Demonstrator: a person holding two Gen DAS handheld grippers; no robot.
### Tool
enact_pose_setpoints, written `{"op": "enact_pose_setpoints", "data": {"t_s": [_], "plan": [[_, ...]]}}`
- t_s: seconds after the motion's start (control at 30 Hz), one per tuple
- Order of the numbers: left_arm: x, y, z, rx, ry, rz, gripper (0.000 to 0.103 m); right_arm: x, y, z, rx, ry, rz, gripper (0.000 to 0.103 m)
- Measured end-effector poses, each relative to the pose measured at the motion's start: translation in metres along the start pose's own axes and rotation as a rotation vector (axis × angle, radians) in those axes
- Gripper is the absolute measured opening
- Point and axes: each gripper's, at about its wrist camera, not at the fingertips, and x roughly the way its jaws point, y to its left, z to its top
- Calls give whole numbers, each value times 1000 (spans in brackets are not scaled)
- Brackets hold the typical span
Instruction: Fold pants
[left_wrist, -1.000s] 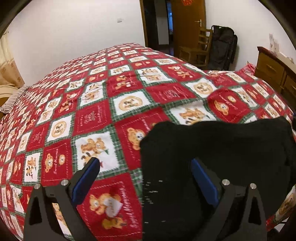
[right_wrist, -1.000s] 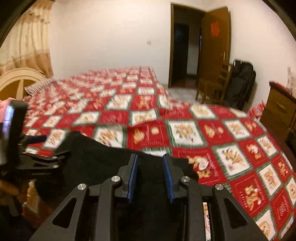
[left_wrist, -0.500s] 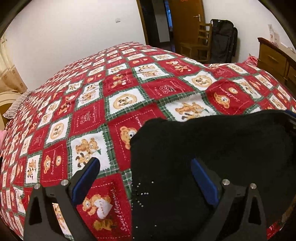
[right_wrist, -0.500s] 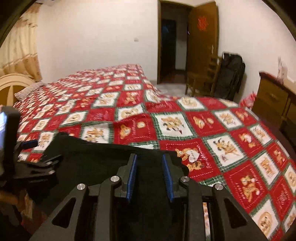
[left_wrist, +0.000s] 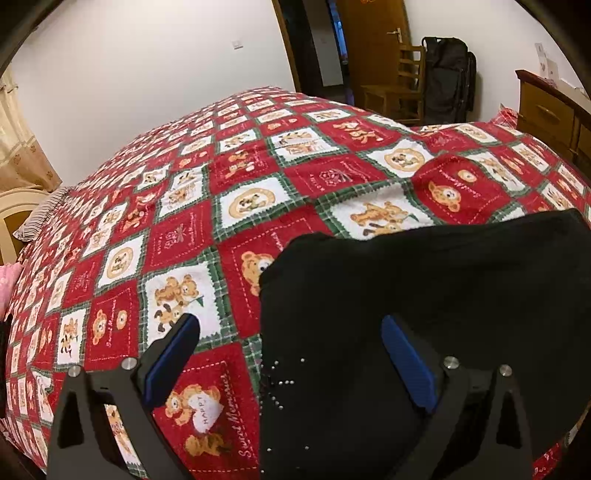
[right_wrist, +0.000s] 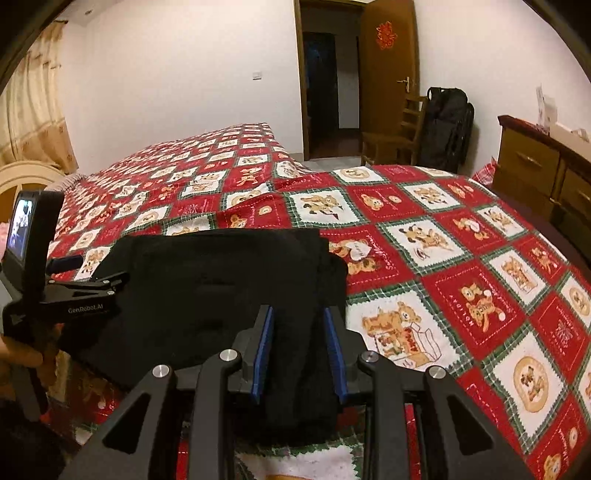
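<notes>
The black pants (left_wrist: 424, 295) lie folded in a compact block near the front edge of the bed; they also show in the right wrist view (right_wrist: 221, 280). My left gripper (left_wrist: 291, 332) is open wide above the block's left edge, one finger over the quilt, one over the cloth, holding nothing. My right gripper (right_wrist: 298, 334) is shut on the right end of the pants, with black cloth between its blue pads (right_wrist: 264, 350). The left gripper's body (right_wrist: 48, 295) shows at the left of the right wrist view.
The bed is covered by a red, white and green teddy-bear quilt (left_wrist: 258, 206). A wooden dresser (right_wrist: 543, 170) stands at the right. A wooden chair (right_wrist: 399, 133), a black bag (right_wrist: 447, 125) and an open door are at the back.
The right gripper has moved forward and lower with the pants in it. The block now lies flatter on the quilt. The left gripper has stayed open and barely moved.
</notes>
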Motion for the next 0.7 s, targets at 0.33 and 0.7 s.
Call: {"op": "enact_pose_setpoints", "data": {"t_s": [0.33,0.7], "plan": [[1,11,-8,-53,16,-79,101,-5,-9,-7,55,7,26,31],[-5,53,-19,-169,104,-280,101,-25,-23,-11,115,61,87,32]]}}
